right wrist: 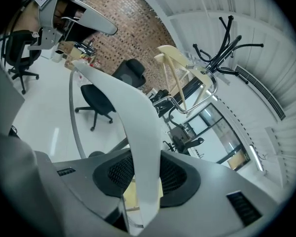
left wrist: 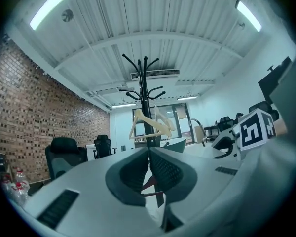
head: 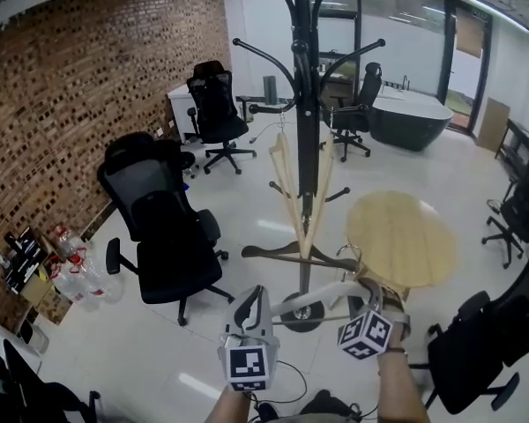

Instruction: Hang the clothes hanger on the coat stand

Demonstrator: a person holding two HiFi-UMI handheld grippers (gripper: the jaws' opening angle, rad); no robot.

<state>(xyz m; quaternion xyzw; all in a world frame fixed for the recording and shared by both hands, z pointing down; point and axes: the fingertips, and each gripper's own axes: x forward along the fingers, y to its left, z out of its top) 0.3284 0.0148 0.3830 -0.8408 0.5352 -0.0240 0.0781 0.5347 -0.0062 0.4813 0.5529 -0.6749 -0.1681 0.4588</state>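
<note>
A: Is the hanger up yet?

B: Not yet. The right gripper (right wrist: 145,174) is clamped on one arm of the white hanger (right wrist: 133,117), held low in front of the coat stand (head: 301,104). Its metal hook (right wrist: 203,89) sits on no peg. I'd say lifting and hooking are both left.

A: And the left gripper (left wrist: 149,154)?

B: Jaws pressed together, nothing between them.

A: The room?

B: Two wooden hangers (head: 286,170) hang on the stand. There's a glossy pale floor (head: 247,192), a brick wall (head: 70,95) on the left and black office chairs (head: 163,236) – plus a round wooden table (head: 406,236) just right of the stand's base.
</note>
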